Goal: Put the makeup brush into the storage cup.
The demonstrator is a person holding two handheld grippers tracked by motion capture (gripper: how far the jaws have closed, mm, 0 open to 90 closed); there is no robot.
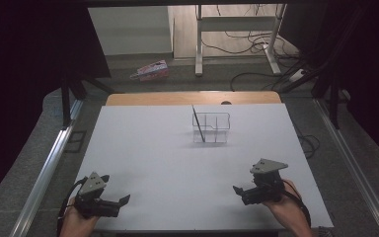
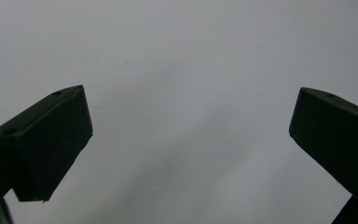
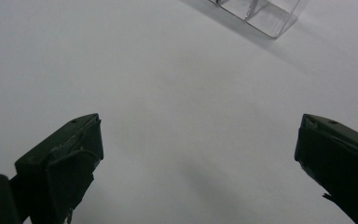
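The white bench [image 1: 143,163] takes up most of the high view, bare across its whole near half, with a strip of wooden edge at twelve o'clock. Beyond it lies grey floor, where a small pink box [image 1: 151,70] sits at about eleven o'clock and a tangle of cables runs around a metal stand at one o'clock.

The clear organiser [image 1: 211,128], a see-through divided box, stands just past the bench's centre, toward twelve o'clock and a touch right. A thin dark stick [image 1: 198,123] leans in its left compartment, tilted so its top points up and away (pen or rod, too small to tell). The right gripper view catches a corner of the box [image 3: 261,16] at one o'clock.

The left tool [image 1: 124,200] rests low at seven o'clock, near the front edge, its jaws spread wide with nothing between them [image 2: 191,135]. The right tool [image 1: 237,190] sits at five o'clock, likewise spread and empty [image 3: 198,140], angled inward toward the middle.

Both hands look parked at a ready pose, well apart from the box; nothing stands between either tool and it, so the right one has the shorter, clear run.
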